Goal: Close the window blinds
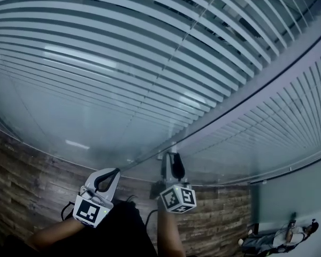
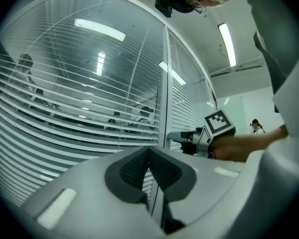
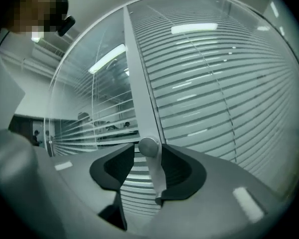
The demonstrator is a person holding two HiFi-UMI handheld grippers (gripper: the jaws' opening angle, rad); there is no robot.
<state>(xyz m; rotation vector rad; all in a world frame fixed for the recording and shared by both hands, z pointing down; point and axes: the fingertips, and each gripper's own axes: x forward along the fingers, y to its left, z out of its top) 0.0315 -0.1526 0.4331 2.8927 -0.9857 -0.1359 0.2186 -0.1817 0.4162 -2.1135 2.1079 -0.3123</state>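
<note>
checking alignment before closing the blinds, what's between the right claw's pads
A metal knob stands inside the open right claw, with a gap on the knob's left side. The right gripper view shows it.

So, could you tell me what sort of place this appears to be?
Probably an office with glass-walled rooms: slatted blinds behind glass partitions, ceiling strip lights, and people visible beyond the glass.
</note>
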